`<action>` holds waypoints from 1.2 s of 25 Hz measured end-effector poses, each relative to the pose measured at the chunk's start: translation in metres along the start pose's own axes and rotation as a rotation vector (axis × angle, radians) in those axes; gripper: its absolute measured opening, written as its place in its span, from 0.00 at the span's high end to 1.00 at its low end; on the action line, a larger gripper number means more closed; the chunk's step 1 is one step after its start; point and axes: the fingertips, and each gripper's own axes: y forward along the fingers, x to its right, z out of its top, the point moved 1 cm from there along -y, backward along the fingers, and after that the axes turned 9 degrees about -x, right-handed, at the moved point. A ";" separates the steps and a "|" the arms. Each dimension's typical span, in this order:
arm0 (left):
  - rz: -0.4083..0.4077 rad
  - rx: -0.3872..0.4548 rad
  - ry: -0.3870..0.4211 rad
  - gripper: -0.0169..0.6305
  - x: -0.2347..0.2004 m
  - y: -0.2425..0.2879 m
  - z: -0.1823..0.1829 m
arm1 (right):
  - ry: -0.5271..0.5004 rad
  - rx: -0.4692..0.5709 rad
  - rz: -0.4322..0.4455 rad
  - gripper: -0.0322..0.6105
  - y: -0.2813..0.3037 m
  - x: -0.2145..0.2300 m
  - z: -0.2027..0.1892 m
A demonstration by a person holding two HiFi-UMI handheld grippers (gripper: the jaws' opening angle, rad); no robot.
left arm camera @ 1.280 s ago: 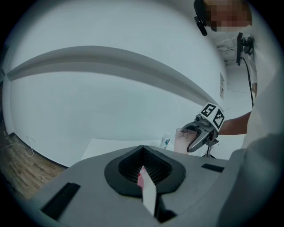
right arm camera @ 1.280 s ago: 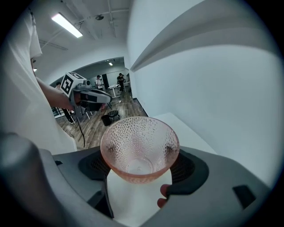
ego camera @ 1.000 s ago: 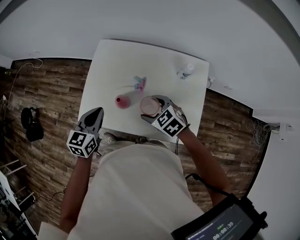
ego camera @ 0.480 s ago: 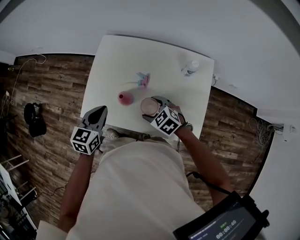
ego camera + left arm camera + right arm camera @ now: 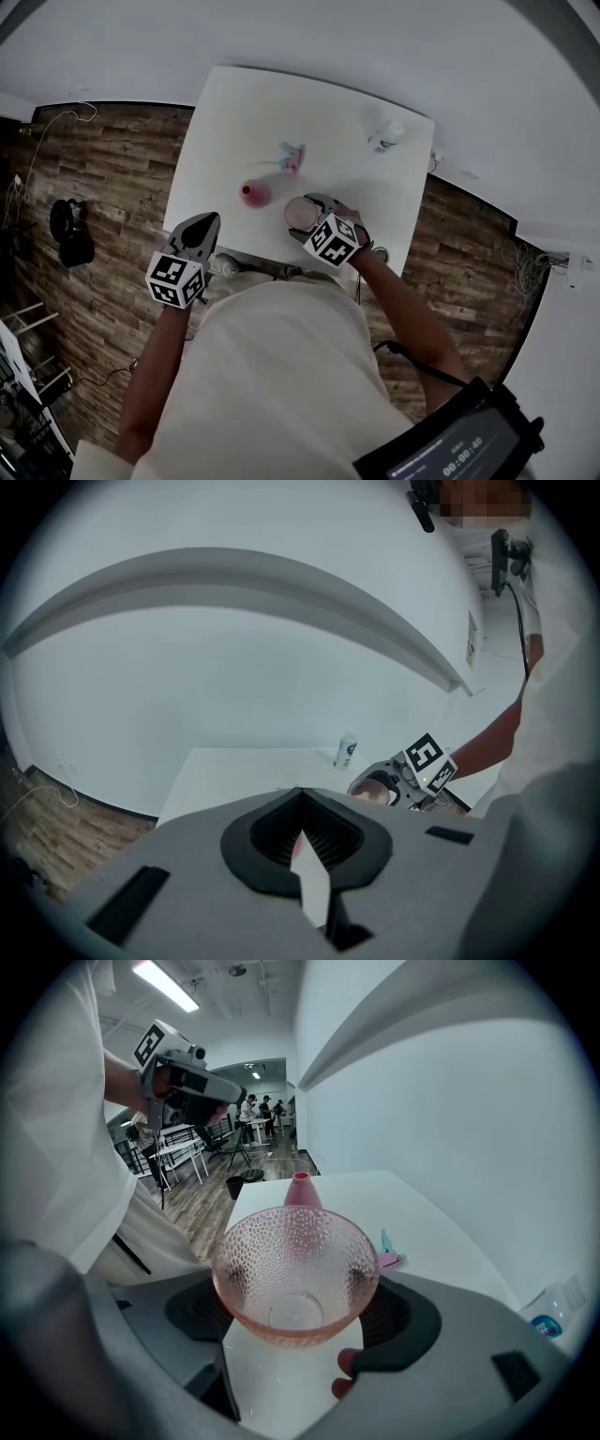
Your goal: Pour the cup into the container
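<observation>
A small pink cup stands upright on the white table, left of a pink dimpled glass bowl. My right gripper is shut on the bowl near the table's front edge. In the right gripper view the bowl sits between the jaws and looks empty, with the cup just beyond it. My left gripper hovers over the front left edge, shut and holding nothing. The left gripper view shows its tips meeting, with the bowl off to the right.
A small clear bottle stands at the table's back right. A little pink and teal object lies behind the cup. Wood flooring surrounds the table, and a white wall runs behind it.
The left gripper has drifted slightly right, toward the table's front edge. The right gripper keeps its hold on the bowl in about the same place.
</observation>
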 end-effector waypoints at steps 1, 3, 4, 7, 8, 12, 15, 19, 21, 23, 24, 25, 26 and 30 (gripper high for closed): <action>0.001 -0.002 0.002 0.96 0.001 0.000 0.000 | 0.001 -0.004 0.000 0.36 0.002 0.001 -0.003; 0.001 -0.006 0.004 0.96 0.002 -0.001 -0.001 | 0.004 -0.010 0.002 0.36 0.007 0.001 -0.008; 0.001 -0.007 0.004 0.96 0.003 -0.001 -0.002 | 0.004 -0.013 0.003 0.36 0.010 0.002 -0.010; 0.004 -0.009 -0.003 0.96 0.002 -0.001 -0.005 | 0.002 -0.017 0.008 0.36 0.019 0.001 -0.015; 0.005 -0.009 -0.005 0.96 0.001 -0.001 -0.006 | 0.001 -0.020 0.009 0.36 0.022 0.001 -0.017; 0.010 -0.016 -0.007 0.96 -0.001 -0.001 -0.009 | -0.002 -0.030 0.011 0.36 0.029 0.000 -0.020; 0.011 -0.025 -0.011 0.96 -0.002 -0.001 -0.010 | -0.008 -0.036 0.014 0.36 0.033 -0.001 -0.019; 0.015 -0.031 -0.016 0.96 -0.005 -0.003 -0.012 | -0.015 -0.039 0.018 0.36 0.038 -0.002 -0.018; 0.018 -0.032 -0.017 0.96 -0.004 -0.004 -0.012 | -0.017 -0.040 0.020 0.36 0.041 -0.003 -0.018; 0.020 -0.036 -0.018 0.96 -0.004 -0.006 -0.013 | -0.023 -0.042 0.021 0.36 0.042 -0.004 -0.018; 0.022 -0.038 -0.018 0.96 -0.004 -0.006 -0.014 | -0.026 -0.044 0.022 0.36 0.043 -0.005 -0.017; 0.024 -0.041 -0.018 0.96 -0.004 -0.007 -0.014 | -0.029 -0.044 0.024 0.36 0.044 -0.005 -0.017; 0.026 -0.043 -0.018 0.96 -0.004 -0.007 -0.015 | -0.030 -0.044 0.026 0.36 0.045 -0.006 -0.016; 0.031 -0.046 -0.021 0.96 -0.003 -0.008 -0.017 | -0.030 -0.032 0.033 0.36 0.048 -0.008 -0.017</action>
